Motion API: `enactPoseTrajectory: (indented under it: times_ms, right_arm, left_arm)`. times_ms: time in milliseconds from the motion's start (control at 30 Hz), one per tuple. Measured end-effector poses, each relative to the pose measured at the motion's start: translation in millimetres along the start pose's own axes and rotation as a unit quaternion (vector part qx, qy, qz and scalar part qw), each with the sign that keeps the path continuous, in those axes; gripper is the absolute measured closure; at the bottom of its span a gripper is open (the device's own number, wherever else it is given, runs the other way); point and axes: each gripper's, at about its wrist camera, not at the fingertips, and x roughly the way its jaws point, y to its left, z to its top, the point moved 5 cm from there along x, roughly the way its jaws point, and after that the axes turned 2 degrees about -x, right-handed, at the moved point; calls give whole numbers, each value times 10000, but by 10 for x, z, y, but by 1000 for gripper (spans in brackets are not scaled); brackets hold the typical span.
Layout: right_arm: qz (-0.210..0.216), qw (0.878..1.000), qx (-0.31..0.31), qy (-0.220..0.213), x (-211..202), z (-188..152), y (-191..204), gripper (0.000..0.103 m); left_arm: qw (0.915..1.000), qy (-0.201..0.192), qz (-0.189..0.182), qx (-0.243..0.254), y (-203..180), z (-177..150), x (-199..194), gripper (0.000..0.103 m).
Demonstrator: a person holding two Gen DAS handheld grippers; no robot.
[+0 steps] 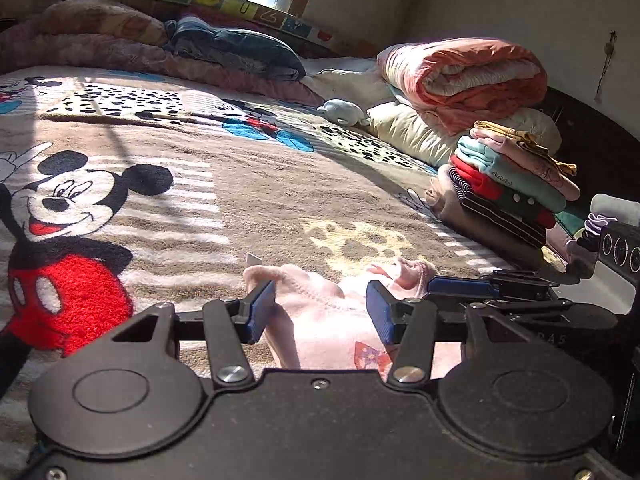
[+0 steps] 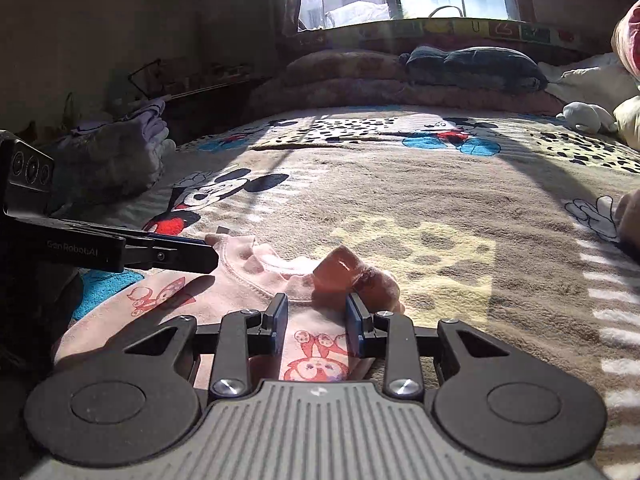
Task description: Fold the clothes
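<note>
A small pink garment point(image 1: 320, 332) with red cartoon prints lies on the Mickey Mouse blanket point(image 1: 248, 192). Its ruffled collar point(image 2: 256, 268) faces away from me, and one bunched part point(image 2: 360, 276) glows orange in the sun. My left gripper point(image 1: 320, 312) is open low over the garment's collar end, with cloth between its blue pads point(image 1: 262, 312). My right gripper point(image 2: 316, 320) is open too, astride the fabric just below the collar. In each wrist view the other gripper comes in from the side, the right gripper point(image 1: 460, 284) and the left gripper point(image 2: 192, 256), both at the garment's top edge.
A stack of folded clothes point(image 1: 508, 184) sits at the bed's right edge. Behind it are a rolled orange quilt point(image 1: 464, 76) and pillows. A dark blue cloth point(image 2: 472, 64) and a soft toy point(image 2: 588, 116) lie near the window. Lilac clothes point(image 2: 120, 152) are heaped on the left.
</note>
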Motion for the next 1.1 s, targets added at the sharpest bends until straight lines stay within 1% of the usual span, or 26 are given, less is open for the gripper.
enactPoseTrajectory:
  times_ms: [67,100,167,267,300,333,400,467,533,567,600,633,667,700,733,767,800,833,867,900,933,967,1000,1100]
  right_arm:
    - [-93,9998,173,43,-24,-12,-58,70]
    - [-127,9996,243,41,-35,-27,-77,70]
    - [-189,9996,198,-52,-76,-32,-59,70]
    - [-293,9991,-114,-278,-157,11,41,70]
    - [-361,9986,-188,-324,-172,24,53,68]
    - [-384,9986,-128,-345,-169,36,21,67]
    - [-399,9984,180,-371,-154,55,-102,60]
    - [-353,9961,693,-407,-149,48,-304,59]
    - [-366,9954,717,-518,-193,63,-311,59]
    - [-377,9952,700,-577,-218,72,-303,61]
    - [-387,9949,683,-637,-243,81,-295,61]
    - [-346,9958,528,-658,-269,105,-234,61]
    - [-276,9971,356,-607,-281,120,-163,61]
    - [-205,9981,221,-531,-284,124,-107,61]
    - [-156,9991,80,-385,-266,112,-47,61]
    - [-215,9996,-154,-41,-198,51,20,61]
    - [-288,9986,-354,264,-126,-21,62,60]
    - [-320,9984,-367,297,-127,-46,70,60]
    - [-343,9985,-334,262,-147,-59,71,60]
    - [-366,9986,-300,228,-167,-71,71,60]
    - [-387,9987,-336,53,-251,-50,95,60]
    - [-425,9984,-367,-74,-348,-36,125,60]
    - [-431,9982,-392,-114,-428,-47,163,60]
    - [-304,9981,-507,-172,-660,-131,340,60]
  left_arm:
    - [9998,207,51,-8,14,-38,80,53]
    - [9998,211,43,-13,17,-49,79,53]
    - [9999,141,8,-11,13,-45,52,53]
    - [9999,-60,-90,-32,0,2,-30,53]
    - [9999,-125,-96,-64,7,23,-56,53]
    - [9997,-190,-94,-103,16,46,-82,53]
    - [9993,-282,-32,-224,56,85,-120,53]
    - [9986,-338,-1,-401,121,102,-147,53]
    - [9974,-417,-38,-582,185,123,-190,54]
    - [9973,-449,-123,-566,176,138,-215,54]
    - [9976,-443,-216,-482,136,148,-229,54]
    - [9979,-426,-305,-387,91,156,-241,54]
    - [9980,-410,-395,-292,46,163,-252,54]
    - [9985,-306,-403,-216,14,142,-224,54]
    - [9992,-170,-330,-147,-3,104,-172,54]
    - [9998,17,-217,-47,-18,50,-100,54]
    - [9993,325,-46,154,-43,-43,10,54]
    - [9986,406,83,339,-81,-84,54,54]
    - [9976,388,168,547,-137,-89,63,53]
    - [9972,333,177,643,-167,-70,44,53]
    - [9974,217,178,662,-179,-49,1,53]
    - [9972,118,196,716,-203,-45,-74,53]
    - [9967,27,219,783,-231,-46,-156,54]
    - [9924,-43,171,1217,-418,-187,-445,54]
